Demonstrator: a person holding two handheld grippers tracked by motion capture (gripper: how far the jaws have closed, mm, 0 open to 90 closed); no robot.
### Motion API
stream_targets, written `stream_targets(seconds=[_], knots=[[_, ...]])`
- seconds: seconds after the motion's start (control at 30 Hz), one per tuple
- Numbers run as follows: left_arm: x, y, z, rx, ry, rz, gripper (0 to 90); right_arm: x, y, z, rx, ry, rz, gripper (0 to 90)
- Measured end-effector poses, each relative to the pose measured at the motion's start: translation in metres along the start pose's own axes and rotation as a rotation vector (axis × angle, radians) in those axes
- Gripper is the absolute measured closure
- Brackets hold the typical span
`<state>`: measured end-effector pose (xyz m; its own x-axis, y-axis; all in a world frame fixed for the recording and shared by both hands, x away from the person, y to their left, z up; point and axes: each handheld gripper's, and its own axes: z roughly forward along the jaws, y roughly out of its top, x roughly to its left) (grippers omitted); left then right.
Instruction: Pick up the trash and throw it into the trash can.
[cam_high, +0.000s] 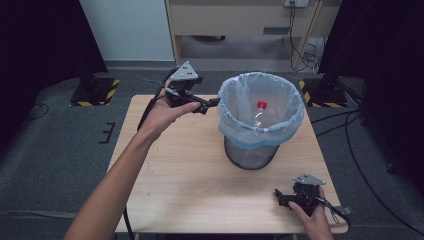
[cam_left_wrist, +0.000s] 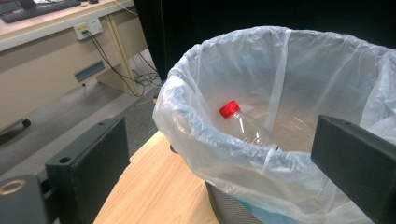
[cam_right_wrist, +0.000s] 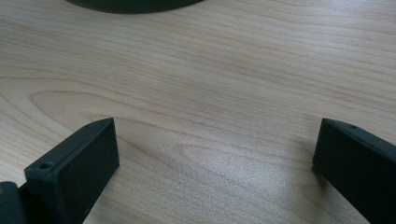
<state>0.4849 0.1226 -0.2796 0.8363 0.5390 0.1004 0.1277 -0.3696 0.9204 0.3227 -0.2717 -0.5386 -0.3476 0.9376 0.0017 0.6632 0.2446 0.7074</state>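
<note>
Your left gripper (cam_high: 212, 103) hangs with its jaws wide apart, holding nothing, just beside the rim of the black mesh waste bin lined with a translucent white plastic bag (cam_high: 240, 90). Inside the bin, a clear plastic bottle with a red cap (cam_left_wrist: 243, 126) leans against the liner. Your right gripper (cam_high: 281, 196), also spread and holding nothing, rests on the light wooden worktop (cam_high: 190, 165) near its front right corner.

bottle cap (cam_left_wrist: 229, 109) red | bin liner (cam_left_wrist: 224, 154) translucent white | table (cam_high: 200, 170) pale wood (grained)
</note>
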Motion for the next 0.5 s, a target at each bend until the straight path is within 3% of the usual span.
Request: stream_targets(seconds=[0.5], knots=[[0.014,-0.034,-0.006,0.048,0.036,-0.035,3.1,0.0,0.0,0.0,0.0,-0.001,0.001,0.3]])
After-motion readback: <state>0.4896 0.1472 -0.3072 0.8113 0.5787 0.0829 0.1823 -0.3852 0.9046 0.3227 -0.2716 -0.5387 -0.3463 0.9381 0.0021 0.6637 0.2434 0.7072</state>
